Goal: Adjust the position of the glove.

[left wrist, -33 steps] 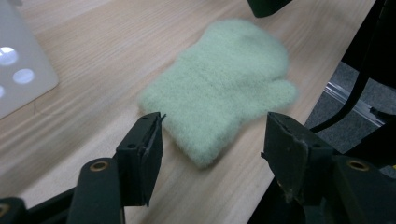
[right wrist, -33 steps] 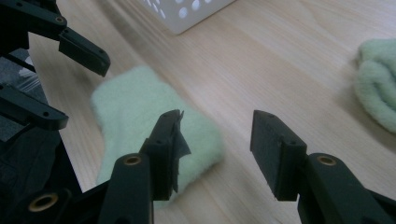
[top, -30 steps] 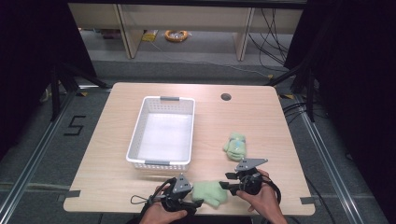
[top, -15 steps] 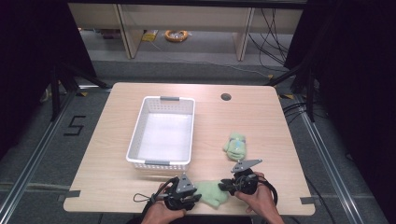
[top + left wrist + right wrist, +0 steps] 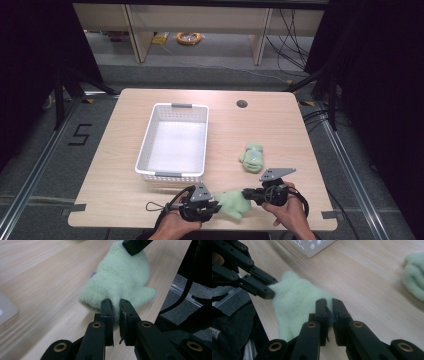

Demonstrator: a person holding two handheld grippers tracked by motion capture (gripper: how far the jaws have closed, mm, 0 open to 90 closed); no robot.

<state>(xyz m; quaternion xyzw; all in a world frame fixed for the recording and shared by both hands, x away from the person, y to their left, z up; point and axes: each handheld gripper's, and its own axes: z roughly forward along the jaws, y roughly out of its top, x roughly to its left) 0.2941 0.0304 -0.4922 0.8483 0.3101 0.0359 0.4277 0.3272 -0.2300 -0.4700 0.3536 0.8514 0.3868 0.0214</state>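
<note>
Near the person's edge of the wooden table [image 5: 280, 120], a fluffy green mitten [image 5: 234, 204] lies between the two grippers. The left gripper [image 5: 216, 205] has just been closing, and its black jaws now pinch one end of the mitten; in the left gripper view [image 5: 115, 307] a bit of green fluff sits squeezed between the pads. The right gripper [image 5: 246, 193] has just been closing too, and it bites the other end; in the right gripper view [image 5: 329, 307] the jaws are almost together with the mitten's edge caught in the thin gap. So each gripper holds one end, and the mitten [image 5: 120, 280] stretches from one to the other, low over the table.

A second green mitten [image 5: 251, 156] lies on the table a little past the right gripper, apart from it. In the right gripper view it [image 5: 414, 275] shows as a soft lump off to the side. A white basket [image 5: 145, 145] with little holes stands just beyond the left gripper, near but not touching. Nothing lies between the grippers and the basket. Far beyond both grippers there is a small dark hole [image 5: 242, 104] in the tabletop. Black cables [image 5: 160, 207] trail from the left gripper by the table edge.
</note>
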